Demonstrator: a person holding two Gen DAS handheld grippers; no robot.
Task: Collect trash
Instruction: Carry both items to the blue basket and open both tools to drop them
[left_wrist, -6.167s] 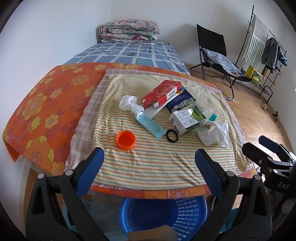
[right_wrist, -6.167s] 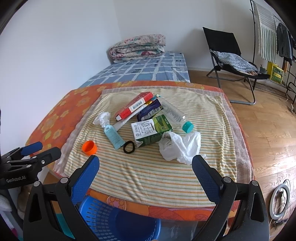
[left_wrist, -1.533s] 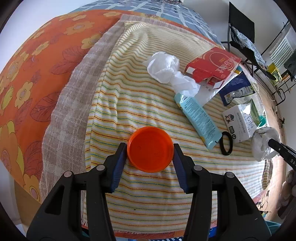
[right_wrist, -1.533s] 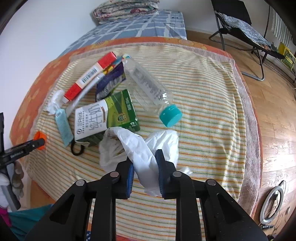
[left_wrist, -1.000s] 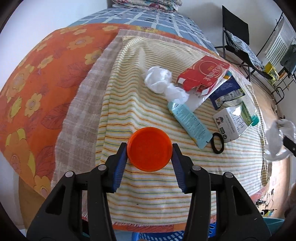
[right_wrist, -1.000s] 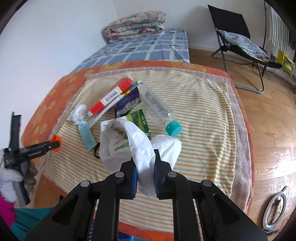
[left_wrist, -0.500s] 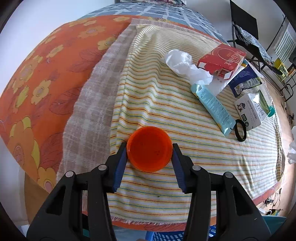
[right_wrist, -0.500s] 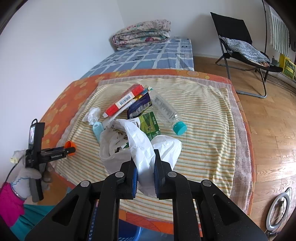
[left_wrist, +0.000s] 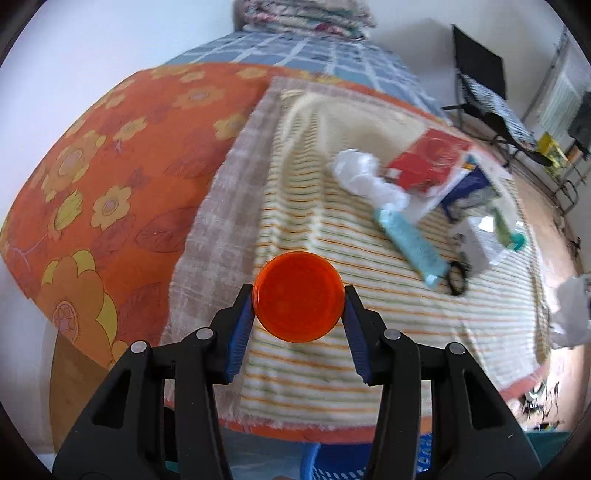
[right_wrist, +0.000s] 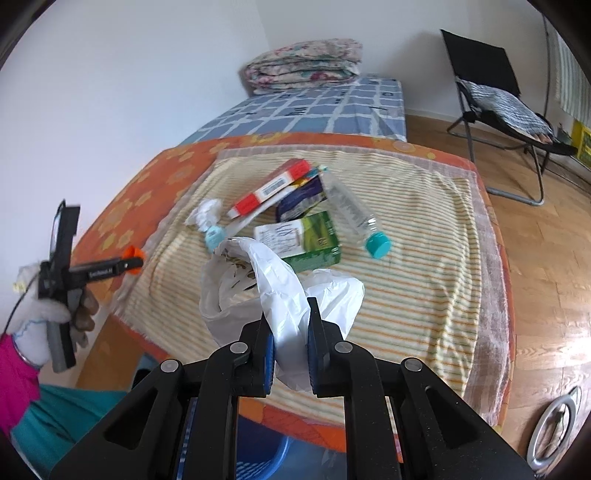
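Two grippers are loaded: your left gripper (left_wrist: 298, 303) clamps the round orange plastic lid (left_wrist: 298, 296) between both blue pads, holding it in the air above the near edge of the yellow striped cloth (left_wrist: 388, 354), and your right gripper (right_wrist: 290, 334) pinches the crumpled white plastic bag (right_wrist: 273, 291), which hangs above that cloth's near half. Below the cloth's near edge a blue plastic basket (left_wrist: 424, 458) shows. Farther along the cloth lie a black ring (left_wrist: 458, 277), a pale blue tube (left_wrist: 408, 243) and a green and white carton (right_wrist: 299, 240). Beyond them sit a crumpled white tissue (left_wrist: 356, 170), a clear plastic bottle with a teal cap (right_wrist: 354, 214) and a flat red box (left_wrist: 428, 158).
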